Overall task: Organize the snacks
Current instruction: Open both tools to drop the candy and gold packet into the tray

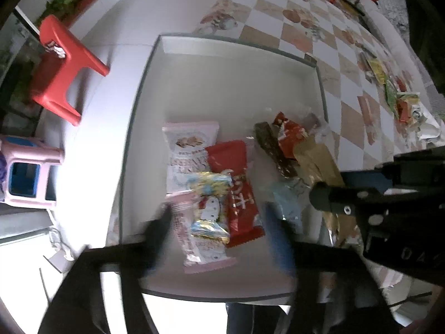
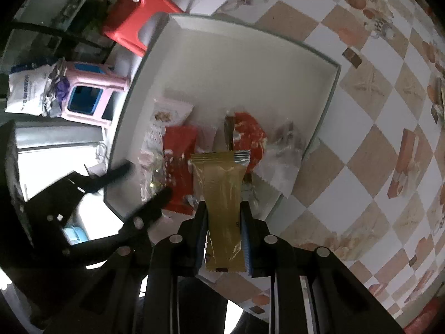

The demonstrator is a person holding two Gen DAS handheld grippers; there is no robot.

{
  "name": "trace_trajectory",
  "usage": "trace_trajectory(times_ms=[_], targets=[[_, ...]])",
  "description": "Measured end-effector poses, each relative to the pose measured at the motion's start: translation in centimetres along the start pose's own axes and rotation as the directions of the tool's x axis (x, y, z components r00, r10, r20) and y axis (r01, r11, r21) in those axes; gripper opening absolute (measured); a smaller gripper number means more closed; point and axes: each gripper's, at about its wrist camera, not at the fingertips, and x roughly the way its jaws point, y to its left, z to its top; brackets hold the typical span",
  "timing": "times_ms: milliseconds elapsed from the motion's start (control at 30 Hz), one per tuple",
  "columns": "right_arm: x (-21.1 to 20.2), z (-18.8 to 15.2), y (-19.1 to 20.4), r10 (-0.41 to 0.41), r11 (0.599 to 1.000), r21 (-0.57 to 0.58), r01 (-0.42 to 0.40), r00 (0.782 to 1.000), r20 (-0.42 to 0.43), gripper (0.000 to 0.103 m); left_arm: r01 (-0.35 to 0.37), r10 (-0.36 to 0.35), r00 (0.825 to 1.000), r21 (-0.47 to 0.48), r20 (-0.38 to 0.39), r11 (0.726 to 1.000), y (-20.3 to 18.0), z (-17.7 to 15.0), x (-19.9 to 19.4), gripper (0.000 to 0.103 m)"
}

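A white shallow box [image 1: 239, 55] on the checkered table holds several snack packets: a pink-white one [image 1: 189, 144], a red one [image 1: 236, 183], a gold-and-white cartoon one [image 1: 210, 203] and a dark brown bar [image 1: 274, 147]. My left gripper [image 1: 219, 233] is open and empty, blurred, above the near packets. My right gripper [image 2: 224, 217] is shut on a gold packet [image 2: 221, 194], held over the box's near right edge [image 2: 281, 200]. The gold packet [image 1: 317, 161] and right gripper [image 1: 361, 203] also show in the left wrist view. The left gripper [image 2: 144, 181] shows in the right wrist view.
More loose snacks [image 1: 400, 97] lie on the checkered tablecloth [image 1: 319, 27] far to the right. A red stool [image 1: 64, 64] and a pink stool [image 1: 27, 172] stand on the floor left of the table.
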Motion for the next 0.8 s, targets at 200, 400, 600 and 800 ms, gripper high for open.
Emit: trace_trajectory(times_ms=[200,400,600,800], targets=[[-0.1,-0.3,-0.1,-0.043,0.999,-0.001,0.043,0.999,-0.015,0.063,-0.174,0.175,0.984,0.062,-0.023,0.983,-0.5,-0.2,0.7,0.083],[-2.1,-0.9,-0.5,-0.060,0.998,0.004,0.060,0.998,0.034,0.093,-0.238,0.237,0.971,0.033,0.035,0.971,-0.5,-0.1,-0.8,0.083],[-3.4,-1.6,-0.8,-0.123,0.992,0.012,0.123,0.991,0.048,0.103,-0.295,0.294,0.955,0.116,0.025,0.948,-1.9,-0.6,-1.0,0.085],[-4.2,-2.2,-1.1,-0.136,0.990,0.041,0.134,0.988,0.069,0.103,-0.291,0.291,0.957,0.108,0.019,0.951,-2.2,-0.9,-1.5,0.085]])
